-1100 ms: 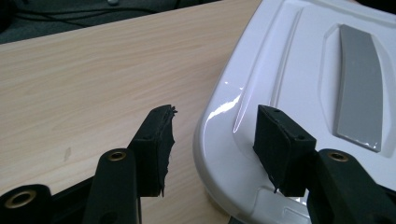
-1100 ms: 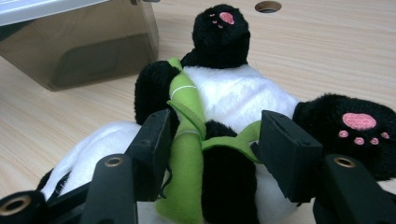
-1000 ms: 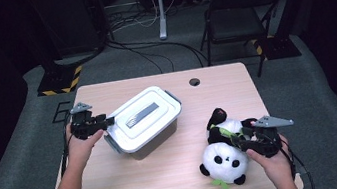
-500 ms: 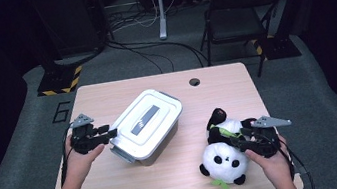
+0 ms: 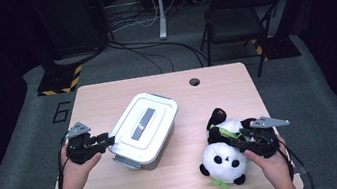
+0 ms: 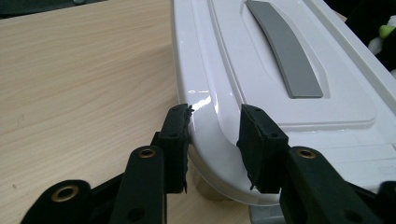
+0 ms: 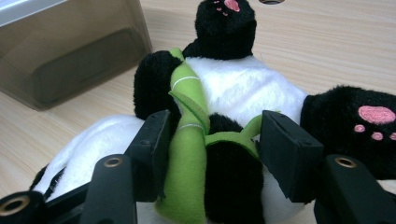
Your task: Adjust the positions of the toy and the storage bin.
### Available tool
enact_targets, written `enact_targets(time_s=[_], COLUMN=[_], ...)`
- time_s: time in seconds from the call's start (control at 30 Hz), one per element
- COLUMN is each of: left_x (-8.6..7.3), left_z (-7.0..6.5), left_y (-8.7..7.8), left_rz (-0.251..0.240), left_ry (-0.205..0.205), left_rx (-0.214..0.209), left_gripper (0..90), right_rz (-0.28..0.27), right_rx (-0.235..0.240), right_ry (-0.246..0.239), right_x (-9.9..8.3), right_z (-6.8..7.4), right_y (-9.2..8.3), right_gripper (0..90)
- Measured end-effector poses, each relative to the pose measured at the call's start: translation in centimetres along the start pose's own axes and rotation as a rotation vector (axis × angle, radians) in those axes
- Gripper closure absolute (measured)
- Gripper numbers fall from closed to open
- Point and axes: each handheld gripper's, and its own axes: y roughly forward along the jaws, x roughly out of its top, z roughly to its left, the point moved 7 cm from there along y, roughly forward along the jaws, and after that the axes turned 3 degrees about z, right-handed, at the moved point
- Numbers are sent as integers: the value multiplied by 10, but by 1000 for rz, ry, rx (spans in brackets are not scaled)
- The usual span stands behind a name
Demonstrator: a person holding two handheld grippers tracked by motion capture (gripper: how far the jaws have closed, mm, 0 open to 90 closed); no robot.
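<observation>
task read: looks like packing the soft toy into the lidded box; my guess from the hands' work.
box: white rectangular plastic storage box w/ grey strip on lid [image 5: 143,127], centre-left of the high view, skewed on the light wood table [image 5: 105,93]. In the right tongs view its see-through wall sits upper left [image 7: 70,51].
lid: white lid [image 6: 261,70] on the box, not lifted; lid off = step not yet done.
toy: black-and-white plush panda w/ green felt bamboo [image 5: 226,154], lower right of the high view, lying on the table near the box but apart from it. Not in the box yet.
progress: early, I'd say. Both things gripped or nearly so; opening, loading, closing all left.
left tongs: [image 5: 105,140] lower left-centre of the high view, at the box's near corner. In the left tongs view [image 6: 214,140] the jaws straddle the lid's rounded corner rim, have just been closing. Left pad [image 6: 180,140] touches the rim edge; right pad lies on the lid top. Reads as a pinch on the lid, narrow gap.
right tongs: [image 5: 244,140] lower right of the high view, on the panda. In its own view [image 7: 212,154] jaws about mid-open, clamped on the toy's black limb + green bamboo stalk [image 7: 187,140]; pads press into the plush both sides.
hands: person's left hand [image 5: 78,161] and right hand [image 5: 272,162] enter from bottom edge.
</observation>
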Motion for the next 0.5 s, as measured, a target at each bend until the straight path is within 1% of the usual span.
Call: enact_targets(time_s=[0.07,0.17,0.23,0.33,0.37,0.4,0.47,0.5], left_x=[5,13,19,28,30,30,34,36], left_z=[-1,-5,-9,-13,-14,-14,-18,-20], left_y=[1,3,7,16,18,18,23,25], left_rz=[-8,-18,-18,-20,-16,-16,-7,-3], left_ry=[-4,-6,-12,-5,4,4,19,21], left_rx=[5,-4,-18,-9,-5,-5,-3,-2], left_gripper=[550,532,532,529,523,520,520,522], right_rz=[0,0,0,0,0,0,2,1], right_rx=[0,0,1,3,3,3,4,7], right_ry=[1,0,1,3,2,2,3,6], right_x=[0,0,0,-1,-1,-1,-1,-1], right_z=[0,-1,-1,-1,-1,-1,-1,-1], right_y=[0,0,0,1,1,1,0,1], right_gripper=[433,433,433,432,432,432,431,431])
